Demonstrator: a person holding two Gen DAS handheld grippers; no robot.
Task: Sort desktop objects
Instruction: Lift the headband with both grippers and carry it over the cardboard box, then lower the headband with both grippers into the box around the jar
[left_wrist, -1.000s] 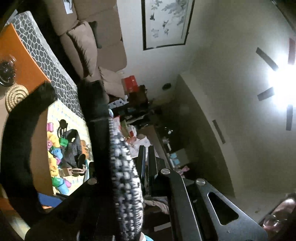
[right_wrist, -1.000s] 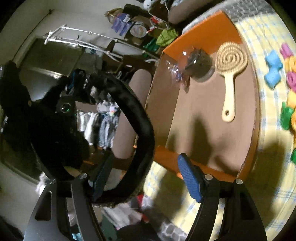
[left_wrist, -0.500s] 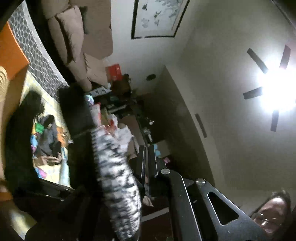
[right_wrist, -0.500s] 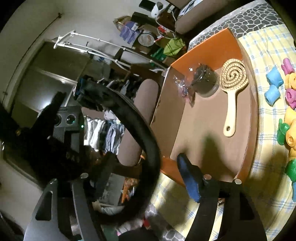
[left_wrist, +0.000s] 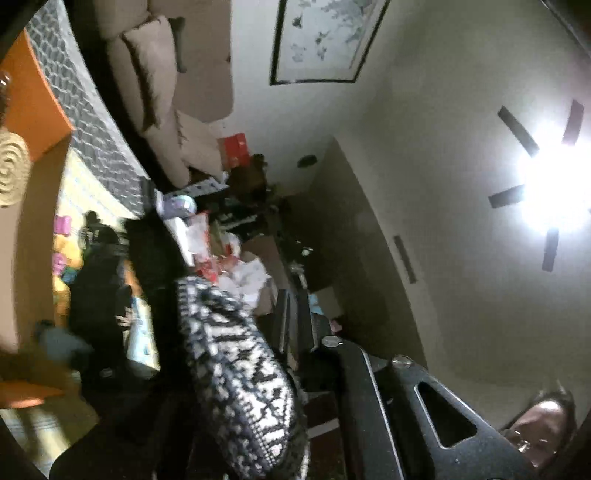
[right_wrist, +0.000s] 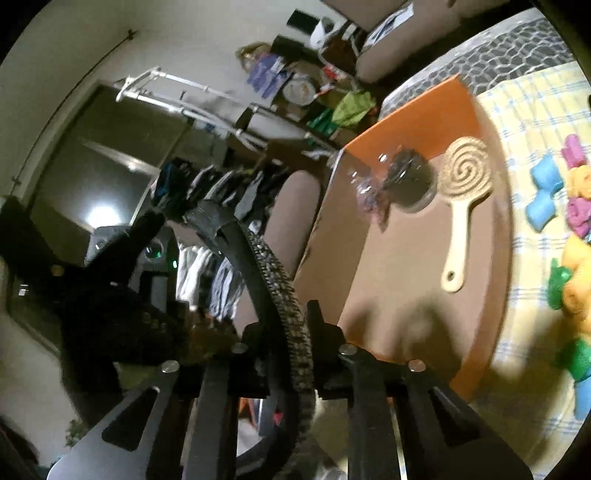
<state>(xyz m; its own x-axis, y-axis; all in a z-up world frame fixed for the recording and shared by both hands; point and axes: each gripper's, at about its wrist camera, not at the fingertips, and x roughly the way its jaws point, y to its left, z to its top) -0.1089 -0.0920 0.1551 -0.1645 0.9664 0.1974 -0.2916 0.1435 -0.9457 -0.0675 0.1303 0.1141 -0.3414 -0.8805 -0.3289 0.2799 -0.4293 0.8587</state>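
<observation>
**Right wrist view.** Your right gripper (right_wrist: 291, 326) is closing on the black arched headband with a black-and-white woven outer face (right_wrist: 275, 275). The band is running upright between the two fingers, and the pads are meeting its patterned edge near one end of the arc. The far end is reaching toward your left gripper (left_wrist: 293, 314), which is showing here only as a dark mass to the left.

**Left wrist view.** The left jaws are opening and are standing only a narrow slit apart. The woven band is passing just to the left of the fingers, so you cannot tell from this view whether anything is between them.

**Landmark.** The shallow box with orange walls and a brown cardboard floor (right_wrist: 424, 122) is lying beyond the right fingers. The headband is hanging in the air outside its near left wall. Inside the box, a cream plastic hairbrush with a spiral head (right_wrist: 463, 192) is lying toward the right wall. A dark round jar (right_wrist: 410, 184) is sitting just left of the brush head. Right of the box, bright foam rollers (right_wrist: 543, 199) are lying on the yellow checked cloth (right_wrist: 532, 110).

**Step in hand.** This is probably a hand-over. Before you are carrying the band away, be confirming that the right pads are seating squarely across it. Then be freeing the left end fully, or the springy arc may be twisting out of the grip.
</observation>
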